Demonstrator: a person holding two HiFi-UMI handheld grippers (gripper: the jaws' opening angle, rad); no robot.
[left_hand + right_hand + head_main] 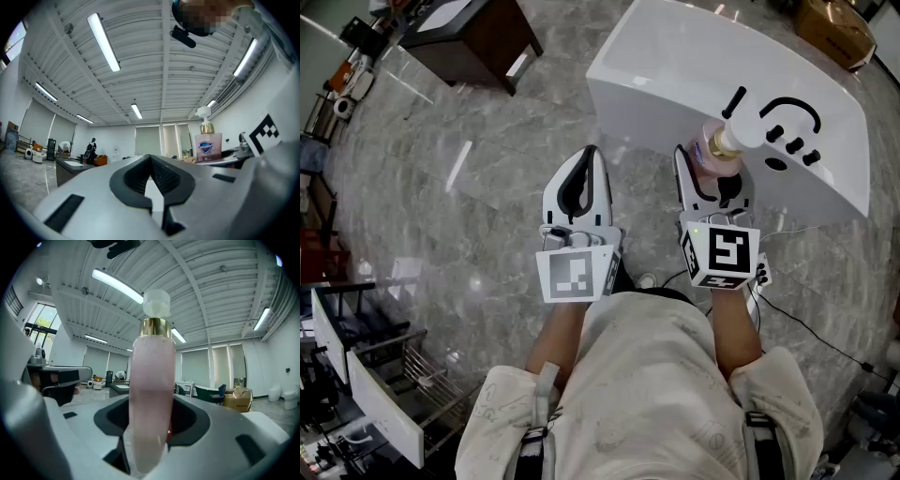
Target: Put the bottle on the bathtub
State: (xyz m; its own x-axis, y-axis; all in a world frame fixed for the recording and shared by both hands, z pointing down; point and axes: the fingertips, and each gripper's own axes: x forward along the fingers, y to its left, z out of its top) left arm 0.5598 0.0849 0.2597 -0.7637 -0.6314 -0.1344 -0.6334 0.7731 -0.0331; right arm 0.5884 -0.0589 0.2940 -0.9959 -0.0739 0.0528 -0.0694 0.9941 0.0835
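A pink pump bottle (716,153) with a gold collar and a white pump head stands upright between the jaws of my right gripper (711,173), which is shut on it. In the right gripper view the bottle (151,394) fills the middle, its lower body pinched in my right gripper (150,420). It is held in the air just in front of the white bathtub (675,66). To the left, my left gripper (587,159) is shut with nothing in it. The left gripper view shows the left gripper (151,161) with its jaws meeting, and the bottle (208,145) off to the right.
Black tap fittings (788,127) sit on the bathtub's near rim, just right of the bottle. A dark wooden cabinet (473,37) stands at the far left, a cardboard box (836,26) at the far right. White drawers and a wire rack (389,375) are at lower left. A cable (811,328) runs along the floor.
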